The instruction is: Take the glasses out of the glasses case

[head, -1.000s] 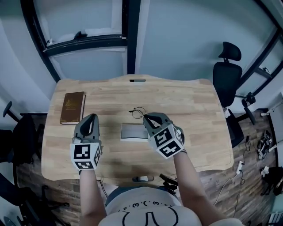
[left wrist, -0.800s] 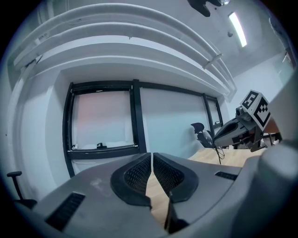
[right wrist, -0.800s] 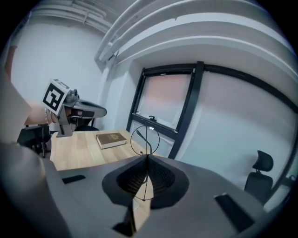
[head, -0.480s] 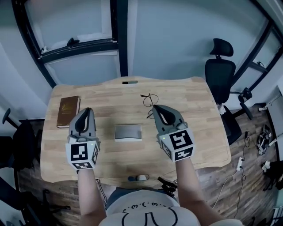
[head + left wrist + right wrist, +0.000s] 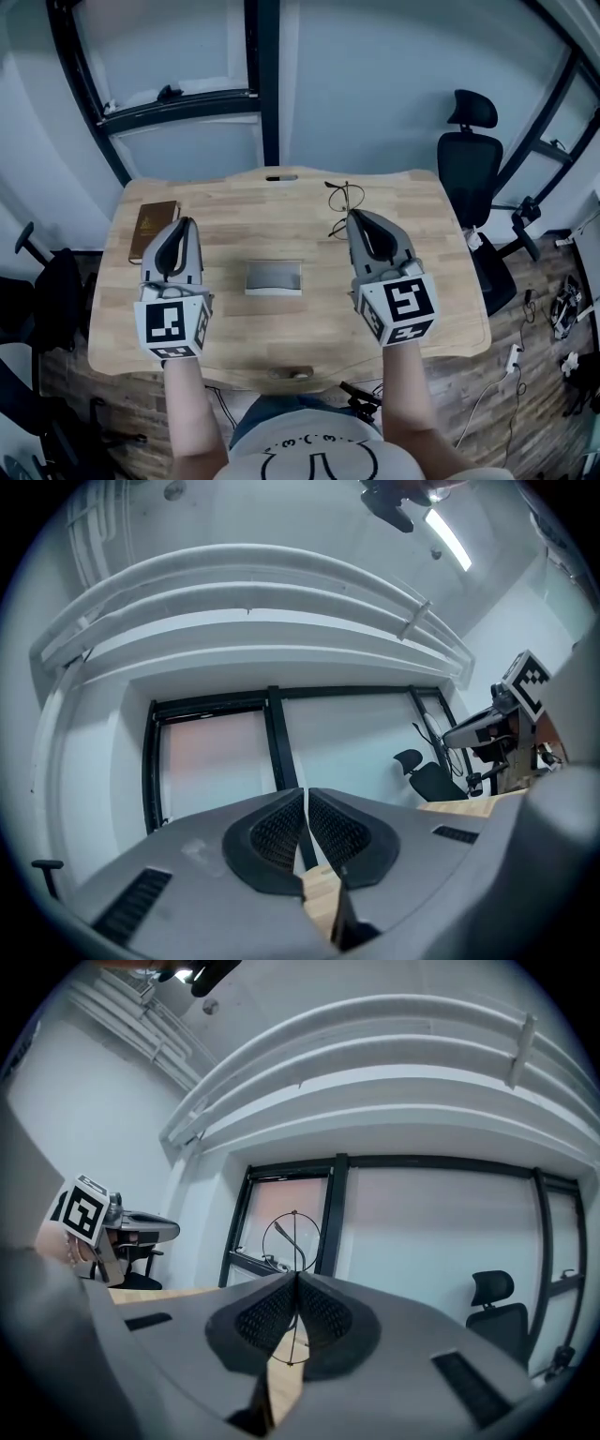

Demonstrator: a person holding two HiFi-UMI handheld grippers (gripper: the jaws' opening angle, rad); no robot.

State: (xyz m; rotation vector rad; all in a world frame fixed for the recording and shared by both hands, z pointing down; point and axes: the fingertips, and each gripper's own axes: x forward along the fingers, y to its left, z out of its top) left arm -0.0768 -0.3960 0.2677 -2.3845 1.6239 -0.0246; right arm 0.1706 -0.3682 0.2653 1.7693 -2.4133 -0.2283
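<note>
The grey glasses case (image 5: 274, 277) lies open on the middle of the wooden table (image 5: 281, 202), with nothing visible in it. Thin wire-rimmed glasses (image 5: 343, 202) hang from the tips of my right gripper (image 5: 355, 218), which is shut on them, to the right of and beyond the case. In the right gripper view one round lens rim (image 5: 292, 1239) sticks up above the shut right gripper (image 5: 296, 1283). My left gripper (image 5: 184, 226) hovers left of the case. It is shut with nothing in it, and its jaws meet in the left gripper (image 5: 306, 801) view.
A brown book (image 5: 153, 228) lies at the table's left edge, just beyond the left gripper. A black office chair (image 5: 478, 159) stands off the table's right side. A dark window frame (image 5: 262, 84) runs behind the table.
My right gripper has carried the glasses from over the case to the right and farther back. The left gripper has stayed left of the case.
</note>
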